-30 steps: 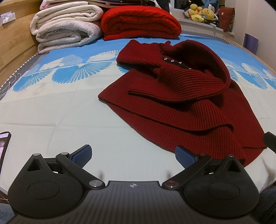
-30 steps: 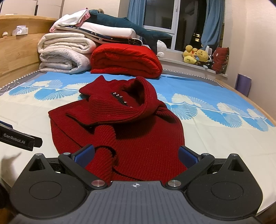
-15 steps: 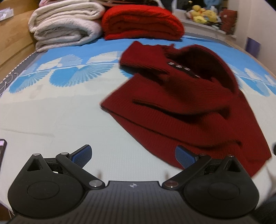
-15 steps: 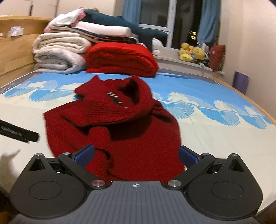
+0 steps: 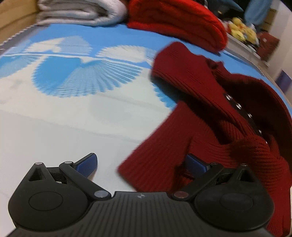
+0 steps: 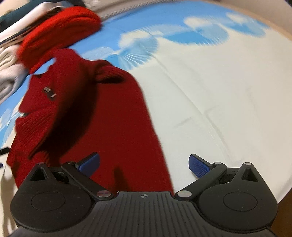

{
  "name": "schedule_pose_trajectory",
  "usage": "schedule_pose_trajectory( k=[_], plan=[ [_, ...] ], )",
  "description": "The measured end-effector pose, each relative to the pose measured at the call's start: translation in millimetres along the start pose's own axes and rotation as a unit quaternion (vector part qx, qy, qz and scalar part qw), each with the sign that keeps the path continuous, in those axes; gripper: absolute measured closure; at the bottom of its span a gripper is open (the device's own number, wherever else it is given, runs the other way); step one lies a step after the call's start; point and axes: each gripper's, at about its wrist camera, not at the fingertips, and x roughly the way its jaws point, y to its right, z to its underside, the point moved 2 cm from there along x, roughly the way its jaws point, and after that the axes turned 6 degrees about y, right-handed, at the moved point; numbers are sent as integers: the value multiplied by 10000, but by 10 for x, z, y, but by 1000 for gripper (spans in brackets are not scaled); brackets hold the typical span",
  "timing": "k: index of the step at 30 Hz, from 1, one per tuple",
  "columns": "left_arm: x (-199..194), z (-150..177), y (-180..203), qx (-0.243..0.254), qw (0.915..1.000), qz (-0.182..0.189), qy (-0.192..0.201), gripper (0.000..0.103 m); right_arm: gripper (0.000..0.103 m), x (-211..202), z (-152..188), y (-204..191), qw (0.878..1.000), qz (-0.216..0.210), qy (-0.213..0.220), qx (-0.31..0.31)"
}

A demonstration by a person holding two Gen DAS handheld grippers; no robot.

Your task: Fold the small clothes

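Observation:
A dark red ribbed knit sweater [image 5: 209, 131] lies crumpled on the bed, its hood and a row of snaps on top. My left gripper [image 5: 141, 162] is open and empty, low over the sweater's left edge, with that corner between its fingers. The sweater also shows in the right wrist view [image 6: 102, 116]. My right gripper [image 6: 144, 163] is open and empty, straddling the sweater's right edge just above the sheet. Both views are blurred by motion.
The bed sheet [image 5: 63, 116] is pale with blue fan prints. A folded bright red blanket [image 5: 175, 20] and white blankets [image 5: 82, 11] are stacked at the far end. Plush toys [image 5: 242, 31] sit on a ledge beyond.
Both grippers have moved forward and down to the sweater. The left went toward its left edge. The right swung to its right edge and tilted. Both stayed open.

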Motion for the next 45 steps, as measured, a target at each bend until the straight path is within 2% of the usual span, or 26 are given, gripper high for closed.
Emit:
schedule_pose_trajectory(
  k=[3, 4, 5, 6, 7, 8, 9, 12, 14, 16, 19, 25, 29, 35, 37, 38, 39, 40, 41, 43, 45],
  plan=[
    [152, 83, 94, 224, 9995, -182, -125, 2, 1, 46, 40, 6, 9999, 29, -83, 112],
    [159, 87, 147, 277, 9994, -222, -27, 7, 1, 106, 50, 13, 9997, -23, -186, 170],
    [150, 101, 191, 337, 9993, -187, -1, 33, 1, 180, 56, 7, 9992, -91, -339, 210],
    [122, 83, 254, 361, 9993, -85, 32, 66, 1, 210, 58, -19, 9994, -130, -295, 151],
    [91, 65, 313, 402, 9991, -149, 21, 85, 14, 175, 87, -63, 9997, -185, -143, -22],
    [51, 63, 357, 463, 9989, -102, -6, 94, 63, 160, 99, -110, 9990, -335, -42, -302],
    [4, 69, 379, 470, 9988, -141, 29, 94, 82, 145, 119, -143, 9977, -411, -63, -534],
    [-234, 144, 402, 664, 9970, -385, 71, 95, 86, 73, 126, -103, 9969, -615, 12, -497],
    [-430, 221, 382, 859, 9948, -546, 77, 95, 95, 2, 84, -75, 9948, -828, 157, -574],
    [-650, 333, 304, 1076, 9910, -797, 84, 95, 95, -119, 58, -22, 9927, -983, 343, -606],
    [-1005, 608, 48, 1062, 9896, -968, 15, 95, 96, -260, 33, 158, 9907, -1137, 575, -472],
    [-1539, 1207, -141, 1033, 9903, -871, -322, 95, 96, -381, 80, 479, 9931, -1008, 568, -213],
    [-1707, 1539, -130, 969, 9912, -842, -320, 95, 96, -324, 131, 620, 9959, -806, 378, -182],
    [-1900, 1756, -114, 1043, 9909, -812, -260, 94, 95, -340, 219, 681, 9968, -705, 8, -384],
    [-1917, 1760, -102, 1123, 9900, -838, -176, 83, 86, -323, 219, 660, 9970, -565, 28, -530],
    [-1939, 1735, -111, 1066, 9900, -912, -118, 58, 72, -363, 232, 659, 9973, -429, 166, -575],
    [-1964, 1686, -130, 973, 9902, -1005, -49, 26, 52, -425, 230, 640, 9968, -324, 385, -627],
    [-2024, 1628, -146, 833, 9904, -1090, 147, 15, 44, -504, 208, 619, 9950, -328, 673, -659],
    [-2081, 1574, -159, 727, 9902, -1131, 382, 7, 38, -601, 188, 594, 9922, -459, 962, -652],
    [-2187, 1443, -148, 559, 9885, -1170, 779, 3, 37, -765, 164, 518, 9862, -917, 1255, -566],
    [-2176, 1279, -109, 444, 9886, -1132, 885, 1, 32, -812, 180, 362, 9802, -1559, 1111, -515]
  ],
)
